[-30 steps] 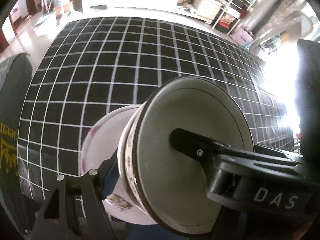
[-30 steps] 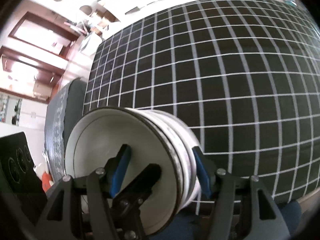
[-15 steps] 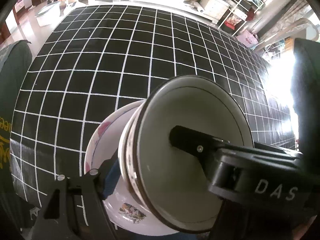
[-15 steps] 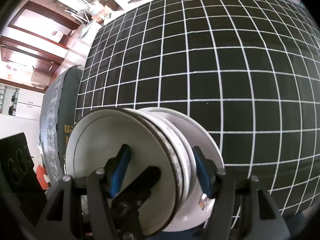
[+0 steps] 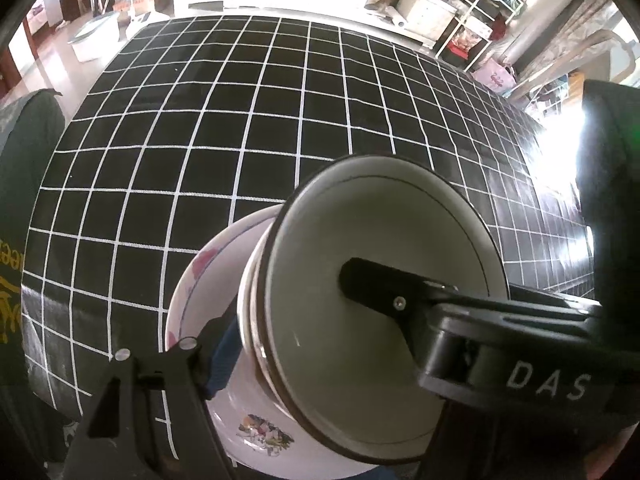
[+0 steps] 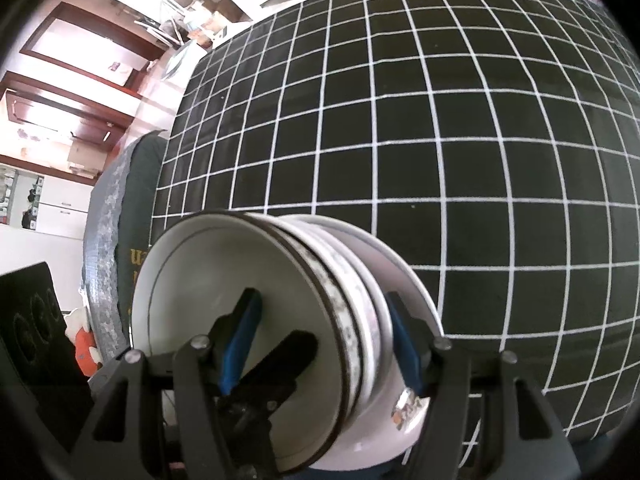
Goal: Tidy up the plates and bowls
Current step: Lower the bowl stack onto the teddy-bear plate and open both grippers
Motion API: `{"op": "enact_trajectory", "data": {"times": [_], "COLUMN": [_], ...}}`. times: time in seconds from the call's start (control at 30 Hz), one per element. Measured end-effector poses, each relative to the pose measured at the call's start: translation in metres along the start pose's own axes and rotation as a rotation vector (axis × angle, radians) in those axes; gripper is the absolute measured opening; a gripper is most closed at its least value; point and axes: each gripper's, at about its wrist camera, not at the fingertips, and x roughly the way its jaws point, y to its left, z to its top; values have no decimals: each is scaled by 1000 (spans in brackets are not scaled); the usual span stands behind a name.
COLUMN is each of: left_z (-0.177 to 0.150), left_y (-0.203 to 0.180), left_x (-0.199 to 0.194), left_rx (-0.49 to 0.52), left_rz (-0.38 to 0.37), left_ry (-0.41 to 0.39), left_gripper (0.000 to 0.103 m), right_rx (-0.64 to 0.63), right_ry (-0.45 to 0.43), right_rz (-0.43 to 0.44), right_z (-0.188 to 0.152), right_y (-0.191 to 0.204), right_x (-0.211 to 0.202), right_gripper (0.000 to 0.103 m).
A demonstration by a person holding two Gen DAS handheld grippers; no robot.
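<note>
A stack of white bowls and plates [image 5: 384,264] is held between both grippers above the near edge of the black grid-patterned table [image 5: 248,128]. The top bowl has a dark rim; a flowered plate [image 5: 204,280] is at the bottom. My left gripper [image 5: 288,312] is shut on the stack, one finger inside the top bowl, one under the plate. My right gripper [image 6: 320,336] is shut on the same stack [image 6: 248,288] from the other side, with blue pads [image 6: 404,340] on both faces.
A dark cushioned chair [image 6: 116,200] stands at the table's left side, also in the left wrist view [image 5: 24,184]. Shelves and clutter [image 5: 460,12] line the far wall. The grid table [image 6: 440,120] stretches ahead.
The stack, held by both grippers, has moved forward and lower toward the table; the flowered plate under the bowls shows more.
</note>
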Motion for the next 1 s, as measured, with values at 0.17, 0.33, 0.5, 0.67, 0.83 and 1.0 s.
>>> {"op": "enact_trajectory", "data": {"times": [0.17,0.33,0.5,0.67,0.83,1.0], "left_z": [2,6,9,2,-16,-45], "left_y": [2,2,5,-2,-20,-48], "left_x": [0,-13,-32,-63,-106,-143], "left_rx": [-1,-6,-9,-6,15,52], "left_rz": [-3,14,48,66,88,142], "left_ry": [-4,-24,-60,-116,-210,-322], "left_gripper": [72,72,72,72,72,72], "right_rx": [-52,-57,-44,-51,-83,-147], "right_ry": [-27,-60,-102,-160,-230,-345], "right_rz": [-33,-32,-8,5,-17,-118], "right_z": [-1,-1,-1,-10,-33,-67], "right_y": [5,3,-1,0,4,11], "right_x": [-8,-18,-37,-68,-104,-144], "right_gripper": [66,66,66,66,66,66]}}
